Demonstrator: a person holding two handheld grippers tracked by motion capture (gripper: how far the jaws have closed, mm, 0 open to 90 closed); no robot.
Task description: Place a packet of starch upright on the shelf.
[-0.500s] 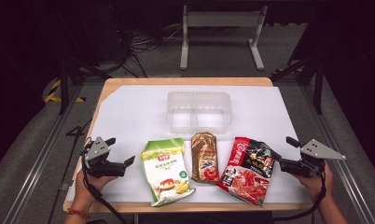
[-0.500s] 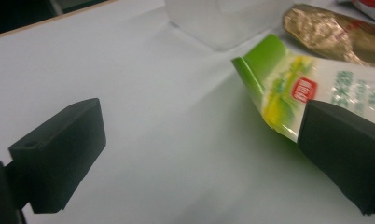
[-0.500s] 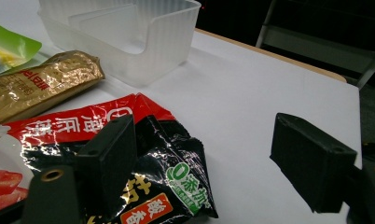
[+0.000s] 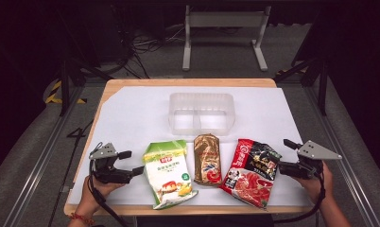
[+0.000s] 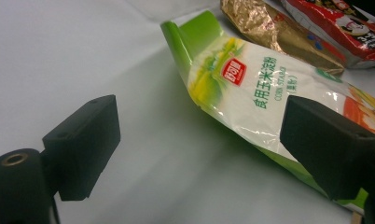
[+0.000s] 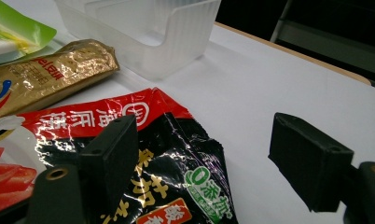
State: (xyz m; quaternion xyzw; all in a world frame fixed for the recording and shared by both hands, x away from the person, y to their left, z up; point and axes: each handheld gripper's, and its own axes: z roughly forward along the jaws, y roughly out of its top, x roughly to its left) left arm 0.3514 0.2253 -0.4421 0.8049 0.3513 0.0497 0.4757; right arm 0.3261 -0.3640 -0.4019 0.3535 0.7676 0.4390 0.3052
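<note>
High view, left gripper: jaws stood apart, empty, beside corn starch bag.
Right gripper: spread wide, gripping nothing, at red-and-black hotpot packet.
Bags: near table edge.

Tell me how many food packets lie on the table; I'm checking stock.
3, in a row: green-white packet at left, gold packet in the middle, red-black packet at right. None seems hidden.

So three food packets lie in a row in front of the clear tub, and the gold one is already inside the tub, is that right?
Not quite. The gold packet is not inside the clear tub; the high view shows it lying on the white sheet in front of the tub, between the green corn starch bag and the red and black packet.
</note>
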